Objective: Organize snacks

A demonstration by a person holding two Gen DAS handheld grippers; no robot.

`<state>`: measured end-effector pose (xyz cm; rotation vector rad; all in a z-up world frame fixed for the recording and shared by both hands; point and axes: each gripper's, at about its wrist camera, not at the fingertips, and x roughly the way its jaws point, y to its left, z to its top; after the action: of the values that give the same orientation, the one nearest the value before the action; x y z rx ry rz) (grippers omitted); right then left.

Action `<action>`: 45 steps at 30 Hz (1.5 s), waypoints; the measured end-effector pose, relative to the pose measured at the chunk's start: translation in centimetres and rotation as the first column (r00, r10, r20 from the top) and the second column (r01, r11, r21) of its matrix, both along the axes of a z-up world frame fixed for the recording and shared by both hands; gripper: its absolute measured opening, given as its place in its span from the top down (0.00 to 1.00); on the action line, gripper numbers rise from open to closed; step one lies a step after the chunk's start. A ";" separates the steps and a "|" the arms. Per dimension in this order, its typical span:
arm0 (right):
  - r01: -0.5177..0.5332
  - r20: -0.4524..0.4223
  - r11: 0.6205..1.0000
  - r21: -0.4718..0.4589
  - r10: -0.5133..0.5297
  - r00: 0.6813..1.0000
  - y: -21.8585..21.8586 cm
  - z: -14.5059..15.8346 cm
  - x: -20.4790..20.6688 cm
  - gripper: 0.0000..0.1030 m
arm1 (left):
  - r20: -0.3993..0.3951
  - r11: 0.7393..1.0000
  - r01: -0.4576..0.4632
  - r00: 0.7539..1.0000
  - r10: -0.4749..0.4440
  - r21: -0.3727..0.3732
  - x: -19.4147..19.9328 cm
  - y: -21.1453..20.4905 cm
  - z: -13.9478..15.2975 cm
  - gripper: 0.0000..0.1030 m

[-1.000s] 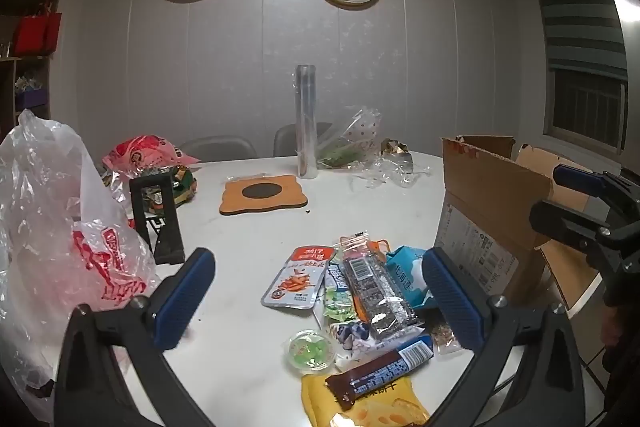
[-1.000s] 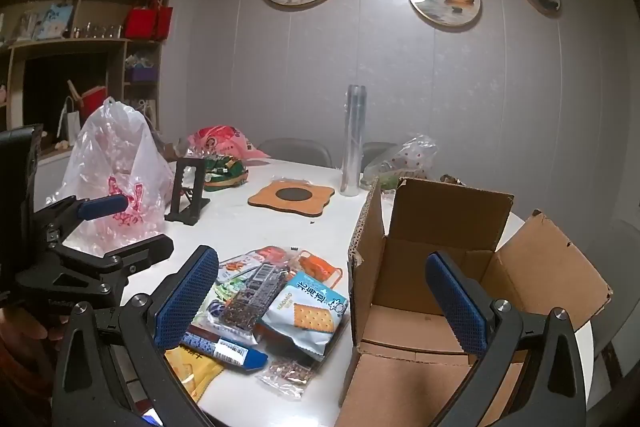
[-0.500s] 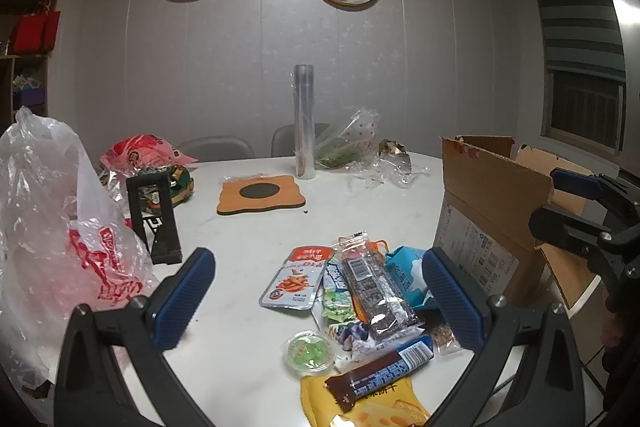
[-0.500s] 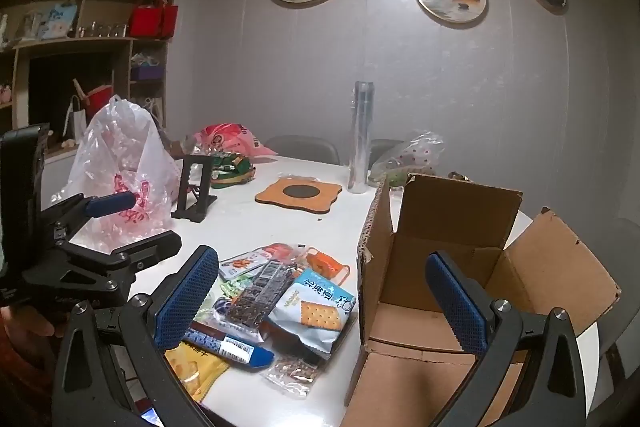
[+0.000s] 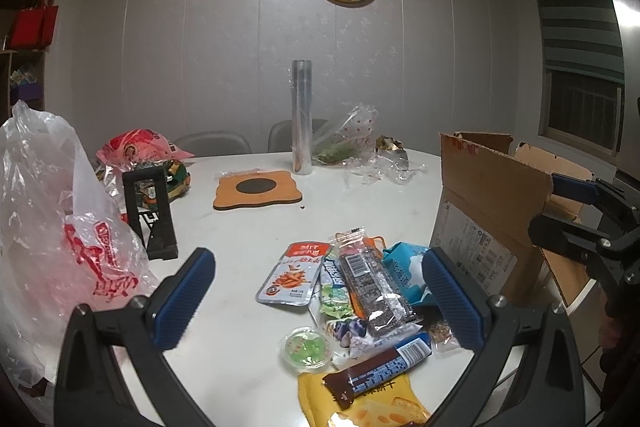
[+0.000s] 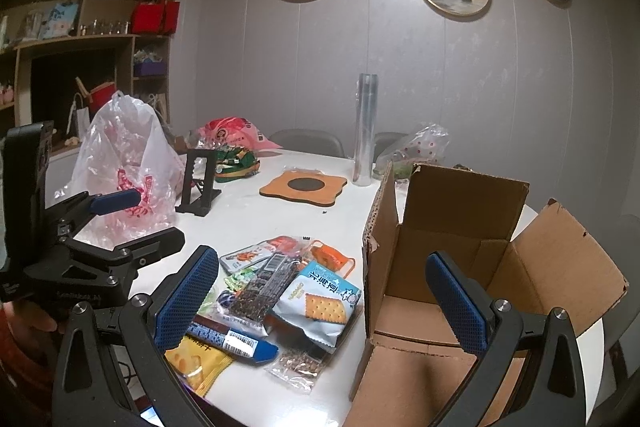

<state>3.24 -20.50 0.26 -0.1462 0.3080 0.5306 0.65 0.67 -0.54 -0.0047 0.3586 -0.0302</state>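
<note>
Below both jaw pairs, spread wide, empty: snack pile on table, beside box.

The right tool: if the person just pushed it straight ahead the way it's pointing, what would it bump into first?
Probably the open cardboard box. The right tool is open and holds nothing, and its right finger already points into the box, so the box's near left wall looks first in line. Depth is hard to judge here.
</note>
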 end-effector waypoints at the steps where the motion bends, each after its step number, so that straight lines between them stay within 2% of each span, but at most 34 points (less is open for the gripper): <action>1: -0.001 -0.001 1.000 0.000 0.001 1.000 0.0 0.0 0.0 0.00 | 0.000 1.000 0.000 1.000 0.000 0.000 0.0 0.0 0.0 0.01; 26: -0.017 -0.006 1.000 -0.008 0.017 1.000 0.1 -0.2 -0.3 0.00 | -0.013 1.000 0.013 1.000 -0.013 -0.005 0.2 -0.3 0.1 0.01; 35: -0.047 -0.006 0.998 0.029 0.047 0.999 -0.2 0.0 -0.5 0.00 | -0.013 1.000 0.028 1.000 -0.028 -0.013 0.2 0.0 0.2 0.01; 38: -0.009 0.005 1.000 0.006 0.009 1.000 -0.1 0.2 -0.9 0.00 | -0.008 0.999 0.035 0.999 -0.035 -0.012 0.1 0.3 0.3 0.01; 42: -0.016 0.009 0.999 -0.035 0.016 1.000 0.6 0.8 -1.4 0.00 | -0.005 0.998 0.051 0.999 -0.052 -0.019 -0.3 0.9 0.3 0.01; 45: -0.010 0.057 0.996 -0.092 0.015 0.998 1.8 1.1 -2.6 0.00 | -0.005 0.998 0.067 0.998 -0.067 -0.022 -0.6 1.9 0.3 0.01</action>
<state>0.62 -18.68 1.33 -0.2515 0.2759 0.5238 0.03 2.57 -0.27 -0.0141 0.3636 -0.1001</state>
